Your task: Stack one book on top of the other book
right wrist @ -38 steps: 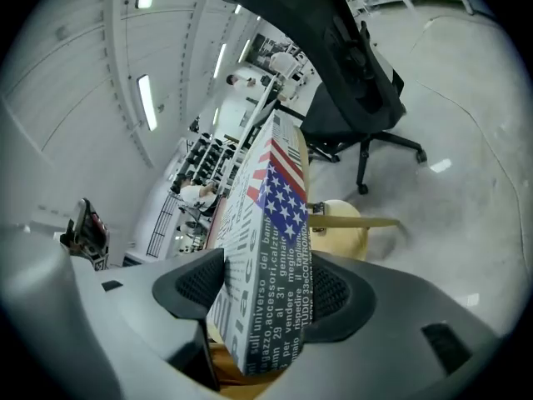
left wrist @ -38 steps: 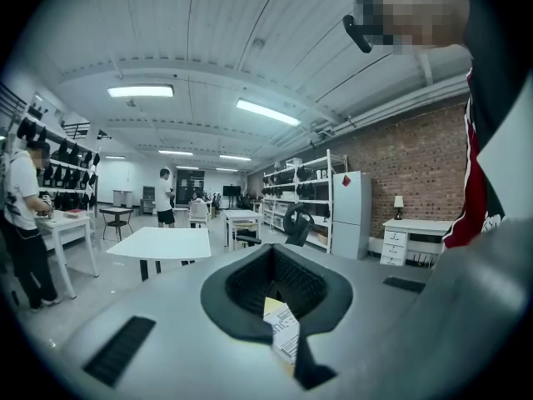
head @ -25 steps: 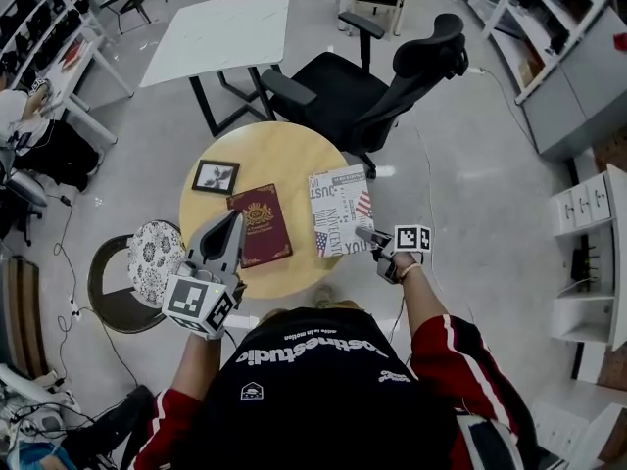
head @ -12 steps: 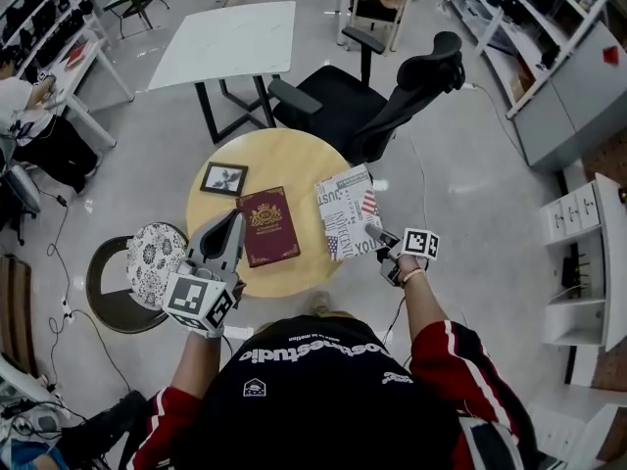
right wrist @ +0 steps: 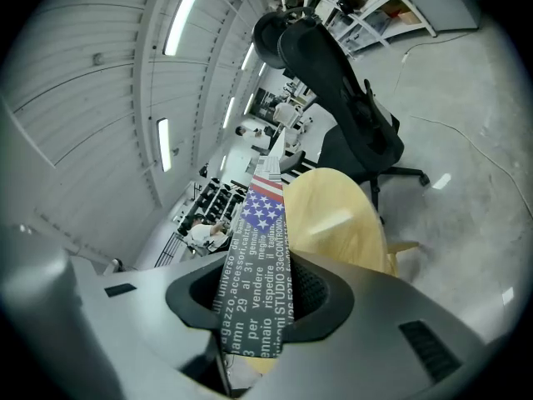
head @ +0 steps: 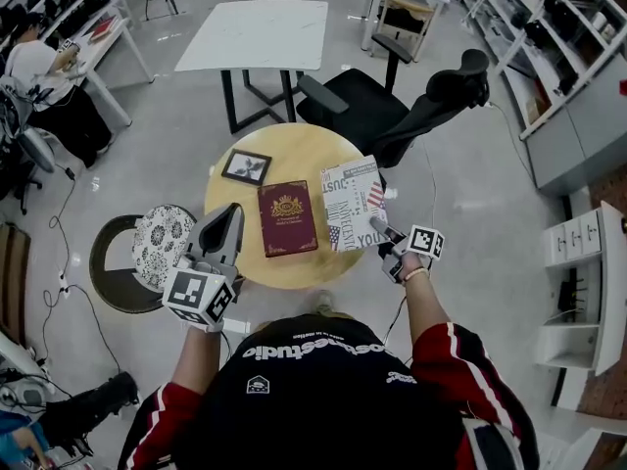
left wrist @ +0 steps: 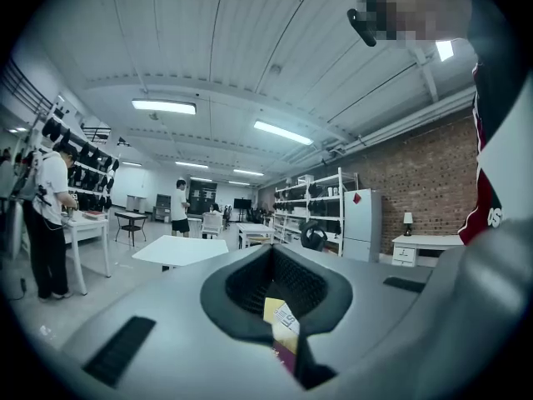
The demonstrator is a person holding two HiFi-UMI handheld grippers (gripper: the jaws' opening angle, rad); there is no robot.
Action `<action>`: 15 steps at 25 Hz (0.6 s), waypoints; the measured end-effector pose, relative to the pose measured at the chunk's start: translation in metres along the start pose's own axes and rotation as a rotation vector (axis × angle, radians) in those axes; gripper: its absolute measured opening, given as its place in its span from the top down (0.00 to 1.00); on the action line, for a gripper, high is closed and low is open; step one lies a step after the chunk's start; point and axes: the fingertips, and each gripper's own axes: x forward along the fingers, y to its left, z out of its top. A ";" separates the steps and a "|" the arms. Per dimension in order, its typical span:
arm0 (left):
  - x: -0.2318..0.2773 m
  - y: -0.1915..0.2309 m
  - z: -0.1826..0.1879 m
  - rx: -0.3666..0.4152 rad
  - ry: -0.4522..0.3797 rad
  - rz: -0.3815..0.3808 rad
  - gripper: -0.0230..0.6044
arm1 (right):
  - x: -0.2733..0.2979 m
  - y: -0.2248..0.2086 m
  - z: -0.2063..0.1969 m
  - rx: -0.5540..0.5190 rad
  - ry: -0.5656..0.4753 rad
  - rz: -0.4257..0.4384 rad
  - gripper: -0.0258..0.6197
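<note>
Round wooden table [head: 294,150], newsprint-patterned book [head: 351,199] over its right side, near edge pinched by right gripper [head: 377,225], jaws just closed onto it, maroon book [head: 288,217] flat just beside, left gripper [head: 233,213] empty, jaws together, framed photo [head: 246,166] behind.

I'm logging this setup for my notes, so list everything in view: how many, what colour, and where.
round table: one, light wood, centre.
maroon book: one, dark red with gold crest, flat on the table.
printed book: one, white-grey with flag print, table's right side.
framed picture: one, black frame, table's far left.
office chair: one, black, beyond the table.
rectangular table: one, white, further back.
patterned stool: one, black-and-white seat, left of table.
left tool: one, grey, jaws together, empty, by table's near-left edge.
right tool: one, grey, jaws just closed on the printed book's near edge.
</note>
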 end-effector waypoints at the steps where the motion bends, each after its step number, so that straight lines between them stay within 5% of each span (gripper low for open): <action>1: -0.004 0.004 -0.001 -0.002 -0.001 0.010 0.94 | 0.007 0.006 -0.001 -0.004 0.005 0.011 0.69; 11: -0.044 0.037 -0.009 -0.024 -0.007 0.099 0.94 | 0.068 0.047 -0.027 -0.070 0.076 0.092 0.69; 15: -0.061 0.047 -0.012 -0.032 -0.002 0.135 0.94 | 0.088 0.060 -0.049 0.004 0.101 0.121 0.69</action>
